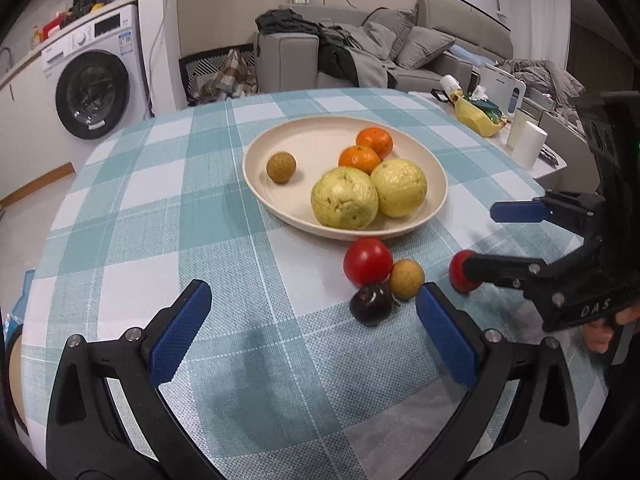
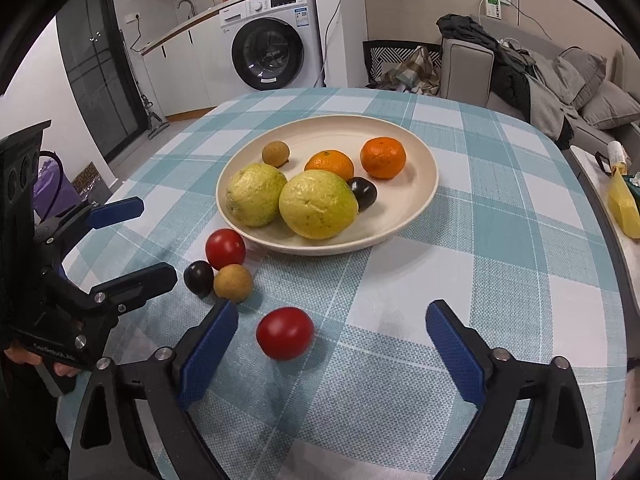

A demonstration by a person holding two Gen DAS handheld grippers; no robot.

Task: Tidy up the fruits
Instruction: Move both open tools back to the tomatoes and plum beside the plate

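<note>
1. Behind the checked surface [image 2: 500,240] stood a washing machine [image 2: 276,36] and a grey sofa [image 1: 420,48]; a cream plate [image 2: 420,196] sat ahead of both grippers, holding two yellow-green fruits, two oranges, a small brown fruit and a dark plum.
2. Right gripper [image 2: 332,344] stood released, nothing clamped. A loose tomato [image 2: 285,333] lay on the surface between its fingers, nearer the left one and touching neither pad.
3. Left gripper [image 1: 312,332] was also released and empty. Just ahead of its right finger lay a cluster: a second tomato [image 1: 367,261], a brown fruit [image 1: 407,279] and a dark fruit [image 1: 371,303], all touching or nearly so.
4. Risk: the loose tomato was round and sat off-centre in the right gripper. If the jaws closed unevenly, the nearer pad would likely push it first and roll it away, perhaps into the cluster.
5. Risk: a hard squeeze could probably bruise or split the tomato.
6. Risk: the two grippers were near each other, so reaching for the cluster and the tomato together could make them collide.
7. Only the right wrist view showed the plum [image 2: 362,193] on the plate, hidden behind the big fruits in the left view, and the clear gap around the loose tomato.
8. Only the left wrist view showed the right gripper from the side, with its lower finger covering part of that tomato, and the clutter on the side table beyond.
</note>
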